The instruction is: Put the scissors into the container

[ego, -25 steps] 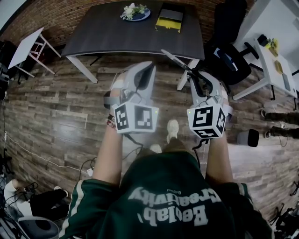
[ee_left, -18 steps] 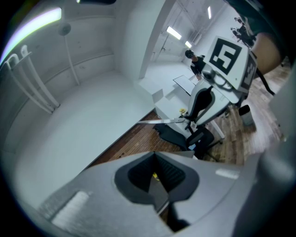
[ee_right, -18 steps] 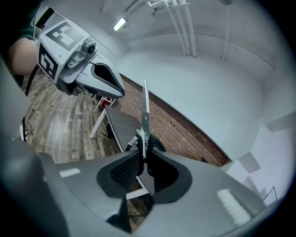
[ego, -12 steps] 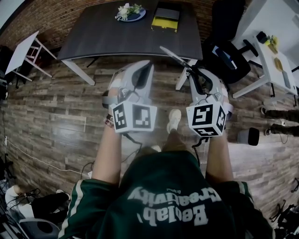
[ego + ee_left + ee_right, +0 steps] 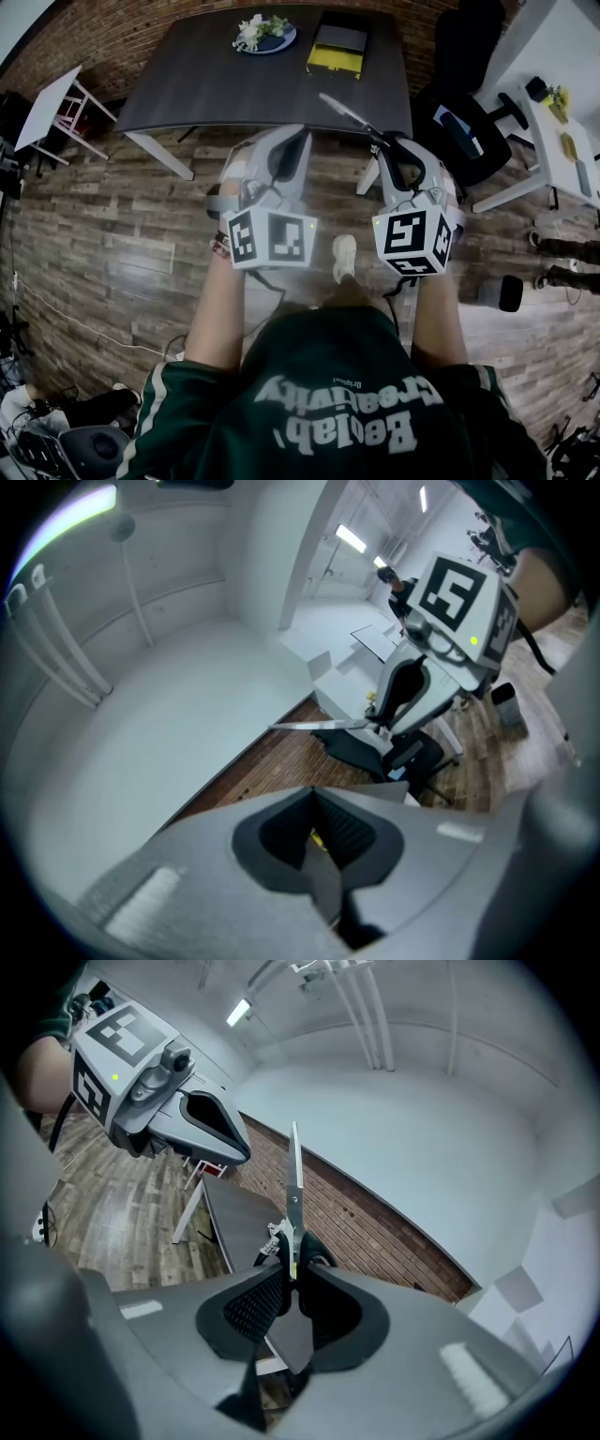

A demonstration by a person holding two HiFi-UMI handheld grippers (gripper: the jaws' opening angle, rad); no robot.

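Grips black-handled steel scissors [image 5: 294, 1176] in right hand-held gripper [image 5: 289, 1288], blades pointing far-left. Faces yellow-and-black rectangular container [image 5: 336, 49] far beyond the tips on dark counter [image 5: 216, 80]. Carries left hand-held gripper [image 5: 314, 822] clenched, empty.

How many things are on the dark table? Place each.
2: a blue dish of white flowers at the far edge; a black-and-yellow container just right of it. None seems hidden.

The scissors [image 5: 347, 111] have silver blades and black handles. The left tongs [image 5: 298, 136] and right tongs [image 5: 392, 142] are pale grey, each with a black-and-white square-patterned cube. The container [image 5: 336, 58] is yellow and black. The bench [image 5: 206, 84] is dark grey, and the floor [image 5: 112, 234] is brown wood planks.
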